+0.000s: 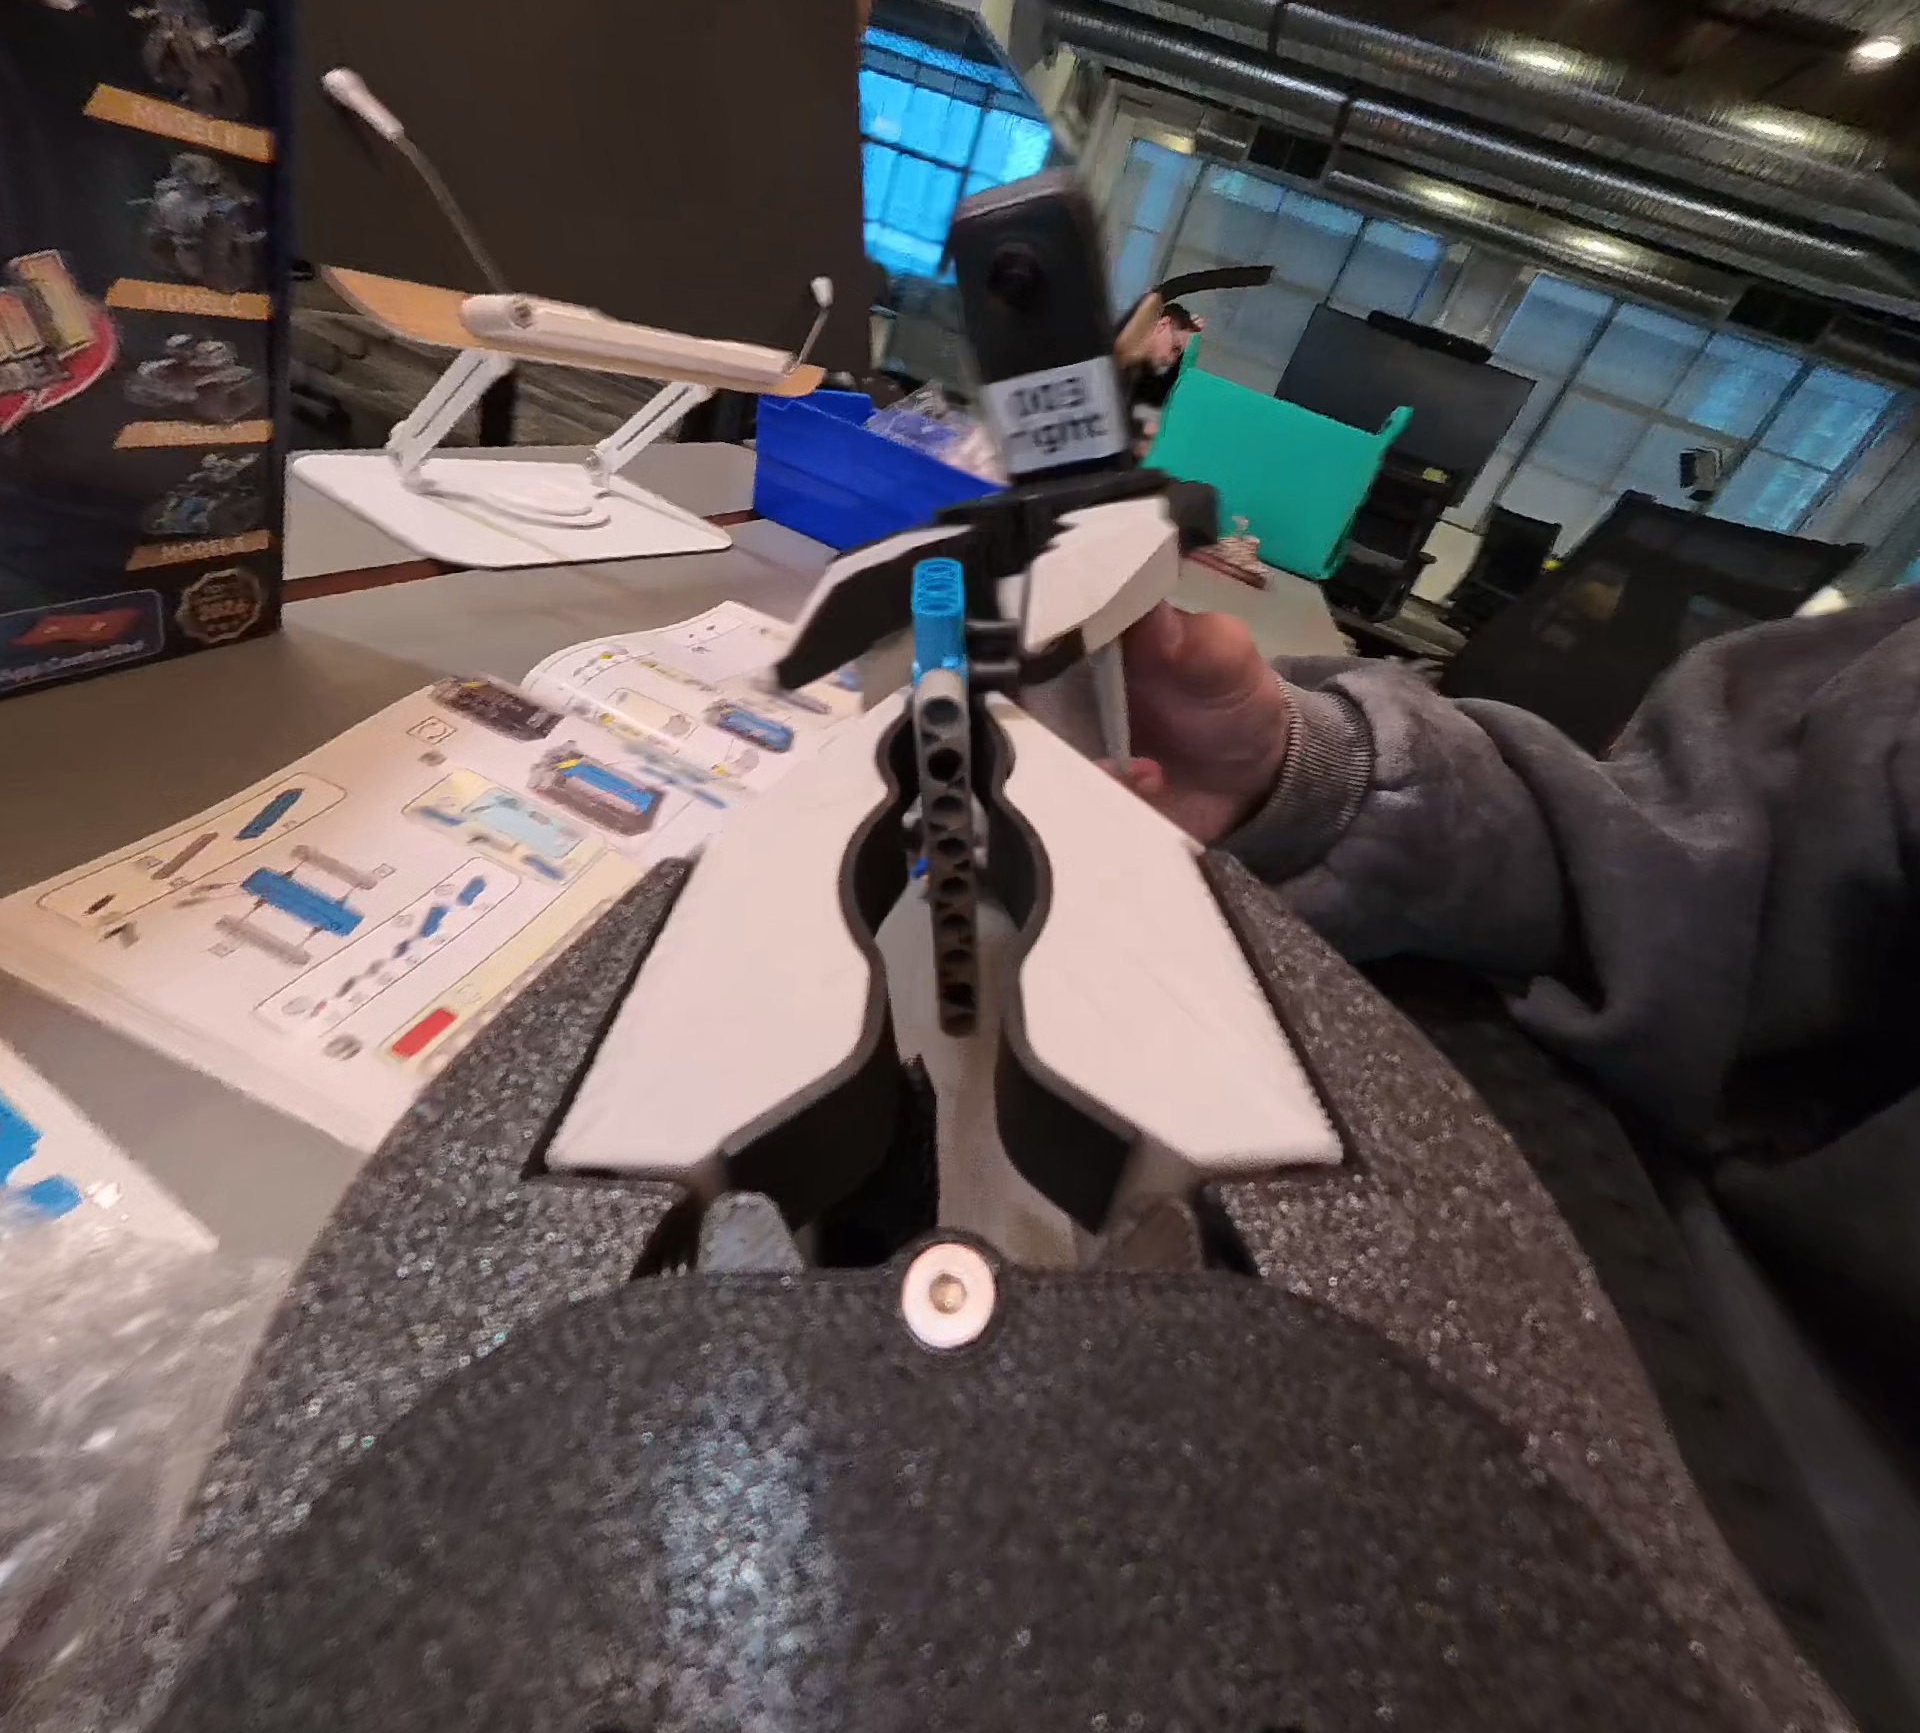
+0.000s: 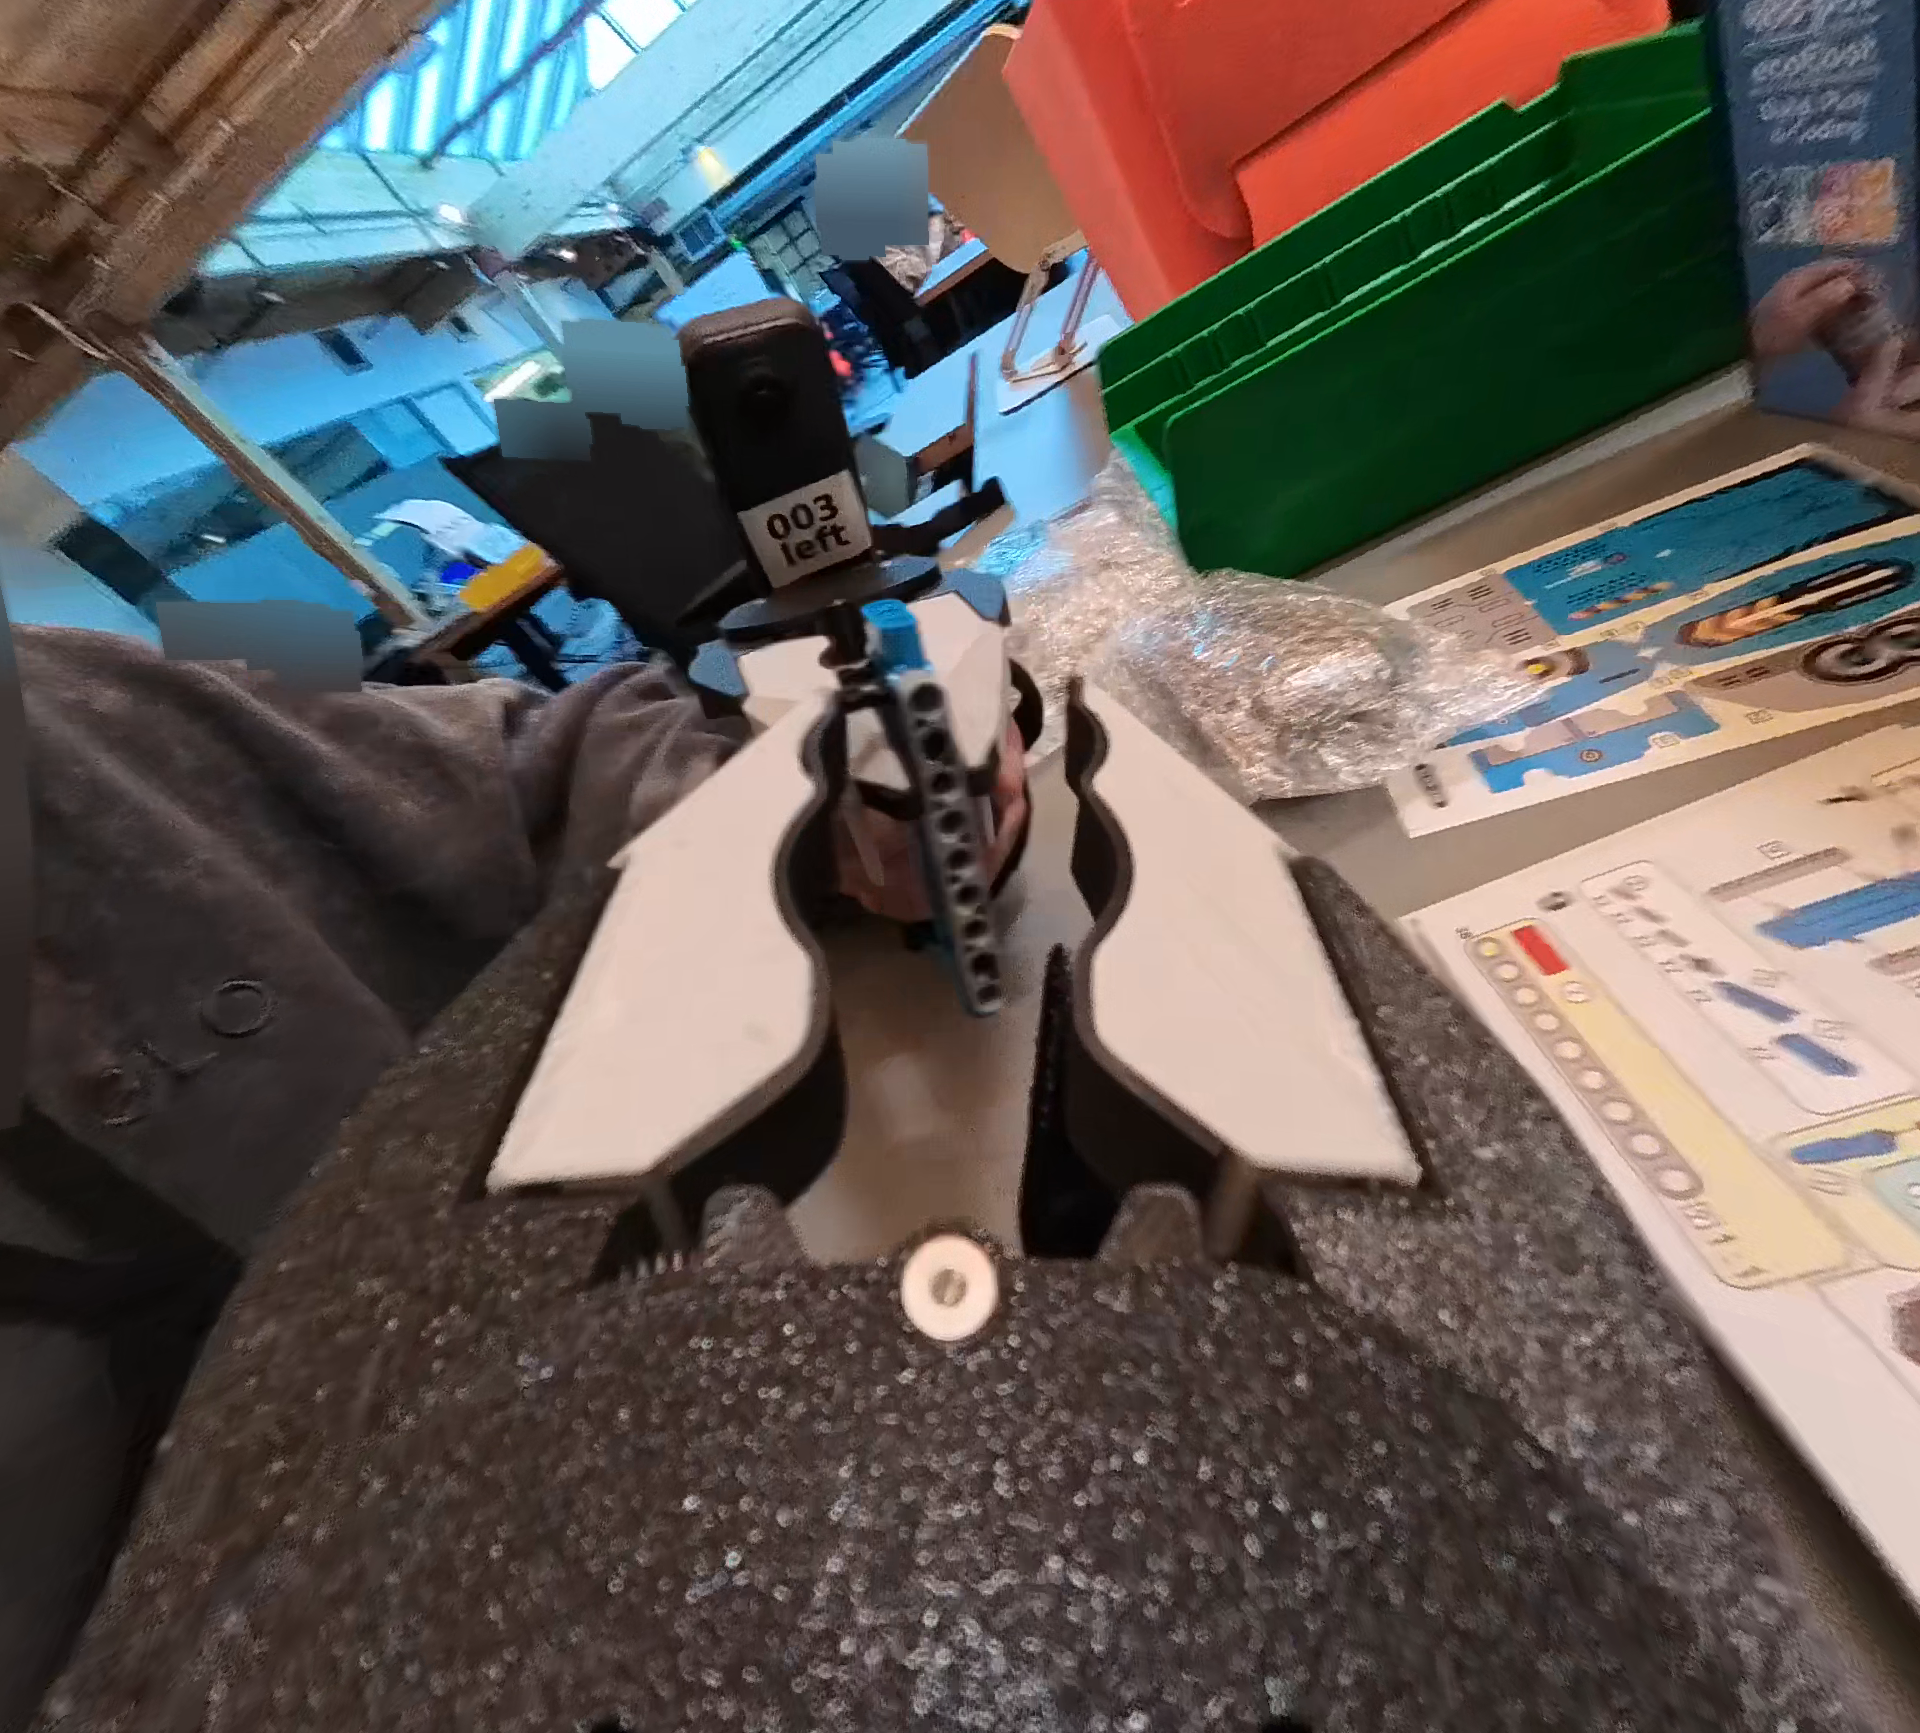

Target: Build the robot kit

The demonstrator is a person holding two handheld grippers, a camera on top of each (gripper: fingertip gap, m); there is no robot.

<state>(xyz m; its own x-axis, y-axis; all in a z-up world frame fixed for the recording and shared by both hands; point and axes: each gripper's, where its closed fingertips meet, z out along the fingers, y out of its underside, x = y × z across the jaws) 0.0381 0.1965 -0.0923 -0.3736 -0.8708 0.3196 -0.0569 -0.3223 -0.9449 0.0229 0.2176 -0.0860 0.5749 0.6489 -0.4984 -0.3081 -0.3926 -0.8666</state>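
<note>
The left gripper [image 1: 948, 727], with white fingers edged in black, pinches a long grey perforated plastic building beam [image 1: 948, 862] near the beam's upper end; the fingertips close narrowly against it on both sides, and the rest of the beam runs back between the wider, scalloped part of the fingers toward the camera. A short blue perforated plastic beam [image 1: 937, 618] is joined to the grey beam's far end and stands up just beyond the fingertips.

The right gripper [image 2: 1039, 707] faces the left one at close range. Its white fingers stand apart with a clear gap between the tips. In its own view the grey beam lies in that gap, closer to the finger on the view's left, slanting from the far tips back toward the palm; whether either finger touches it cannot be told. In the left wrist view the right gripper's fingertips sit just beside the blue beam's top.

Both grippers are held above the grey tabletop [image 1: 156, 748] at its near edge, where an open printed instruction booklet [image 1: 343, 862] lies flat. A crumpled clear plastic bag [image 2: 1226, 675] rests beyond the booklet, near a green plastic bin [image 2: 1403, 395] with an orange foam case [image 2: 1299, 52] behind it. A blue plastic bin [image 1: 831, 468], a white laptop stand [image 1: 540, 436] and a dark printed cardboard box [image 1: 135, 281] stand toward the tabletop's far edge. A hand [image 1: 1205, 727] in a grey sleeve grips the right gripper's handle.
</note>
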